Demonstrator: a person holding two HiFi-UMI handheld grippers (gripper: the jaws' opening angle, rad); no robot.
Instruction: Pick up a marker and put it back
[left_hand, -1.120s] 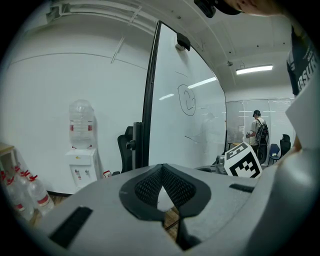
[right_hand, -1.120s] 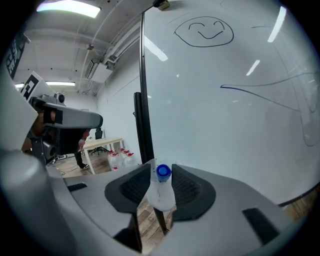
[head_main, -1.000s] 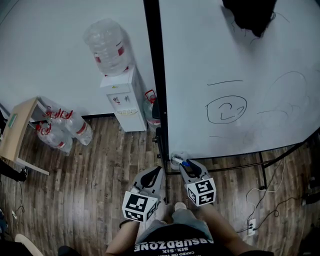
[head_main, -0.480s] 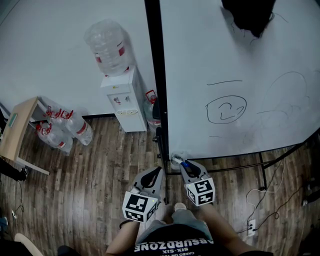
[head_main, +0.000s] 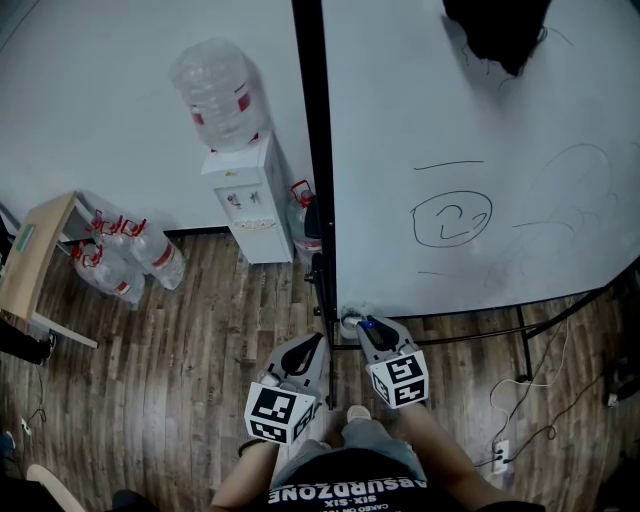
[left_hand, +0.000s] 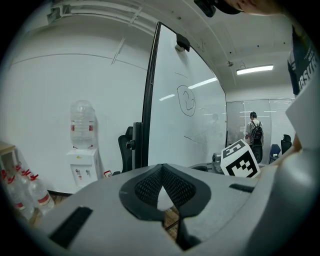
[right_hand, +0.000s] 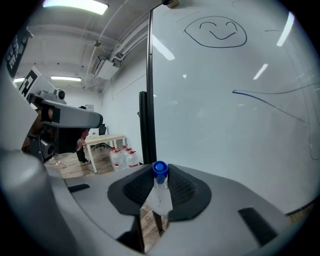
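The right gripper (right_hand: 159, 186) has its jaws clamped on the marker (right_hand: 160, 172), after just closing in on it; the white barrel sits between the pads and the blue cap sticks out past the tips; in the head view the gripper reaches the bottom left corner of the whiteboard (head_main: 480, 150), just beside its black post (head_main: 312, 150), so the marker is there, held off the board's lower edge. The left gripper (left_hand: 162, 187) is lower and to the left, jaws together with nothing in them. On the board is a drawn face (head_main: 452, 220) and some loose lines. Left of the post a water cooler (head_main: 245, 195) stands against the wall; bottles (head_main: 125, 260) lie on the wooden floor beside a table (head_main: 35, 260).
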